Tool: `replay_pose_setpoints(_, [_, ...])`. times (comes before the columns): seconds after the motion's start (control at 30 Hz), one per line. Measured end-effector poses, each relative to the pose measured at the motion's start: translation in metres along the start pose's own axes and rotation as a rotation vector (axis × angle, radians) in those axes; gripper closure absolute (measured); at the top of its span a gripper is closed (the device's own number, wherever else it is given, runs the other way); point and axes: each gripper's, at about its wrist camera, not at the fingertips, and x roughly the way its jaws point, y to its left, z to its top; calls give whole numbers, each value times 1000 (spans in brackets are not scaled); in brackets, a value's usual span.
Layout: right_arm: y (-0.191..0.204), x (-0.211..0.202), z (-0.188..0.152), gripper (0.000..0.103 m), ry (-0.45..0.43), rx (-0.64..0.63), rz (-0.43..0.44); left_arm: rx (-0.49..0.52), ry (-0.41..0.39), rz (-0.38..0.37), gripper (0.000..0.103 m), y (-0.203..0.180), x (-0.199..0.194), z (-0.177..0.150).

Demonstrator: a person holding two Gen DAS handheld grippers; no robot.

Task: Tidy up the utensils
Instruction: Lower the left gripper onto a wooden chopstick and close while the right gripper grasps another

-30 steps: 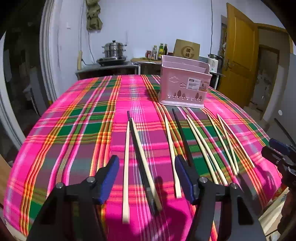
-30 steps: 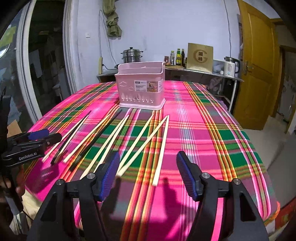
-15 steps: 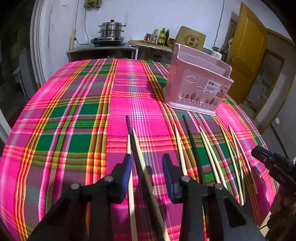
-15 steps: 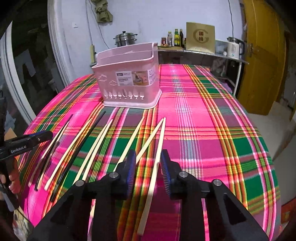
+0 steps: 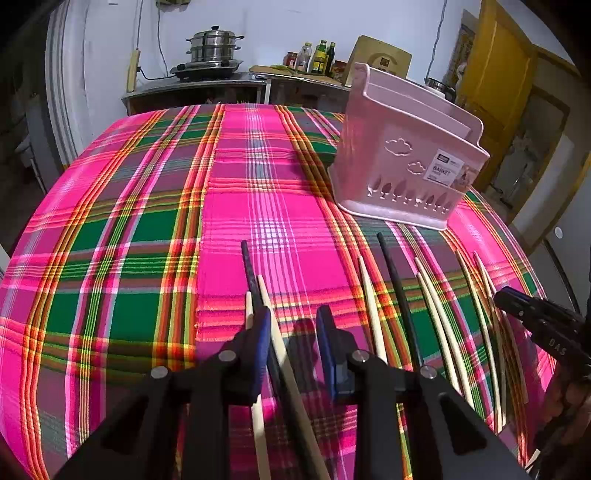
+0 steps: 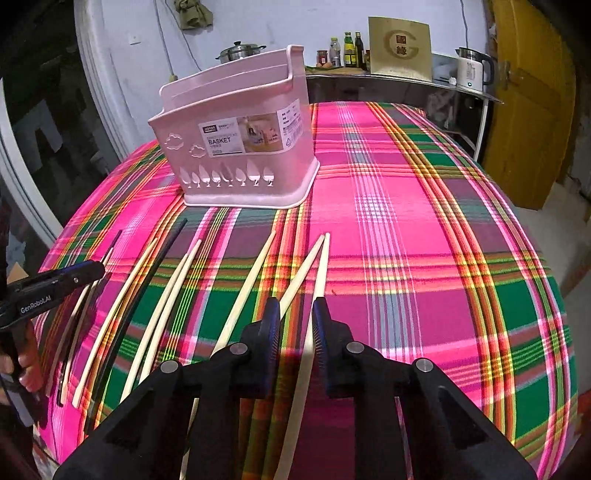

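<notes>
The pink plastic utensil basket (image 6: 236, 147) stands on the plaid tablecloth (image 5: 147, 229); pale wooden chopsticks (image 6: 166, 306) lie fanned before it. Step in hand looks like pickup — the right gripper (image 6: 294, 332) straddles one pale chopstick (image 6: 317, 291), the left gripper (image 5: 291, 343) another (image 5: 275, 332), both parted, unclenched. Next: squeeze, lift toward the basket.

Plaid tablecloth (image 5: 155, 206), pink, green and orange, fills the lower and middle frame in both views. Upper centre of left view: steel steamer pot (image 5: 214, 46) on a dark counter (image 5: 199, 86). To its right, a cluster of bottles (image 5: 314, 57), then a tan cardboard box (image 5: 382, 59). Right wrist view, upper right: white electric kettle (image 6: 472, 70) on a shelf. Yellow door (image 6: 532, 110) at far right. Green cloth (image 6: 192, 14) hangs on the wall, top.
</notes>
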Motion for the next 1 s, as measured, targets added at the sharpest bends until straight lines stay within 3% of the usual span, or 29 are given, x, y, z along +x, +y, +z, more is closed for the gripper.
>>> replay_pose_setpoints(0.23, [2, 3, 3, 84, 5, -10, -8, 16, 22, -27, 76, -3, 4, 3])
replay_pose_setpoints(0.43, [6, 3, 4, 84, 11, -16, 3, 26, 21, 39, 76, -1, 6, 4])
replay_pose_setpoints(1.0, [6, 27, 28, 87, 78, 5, -5, 85, 45, 72, 76, -9, 16, 9])
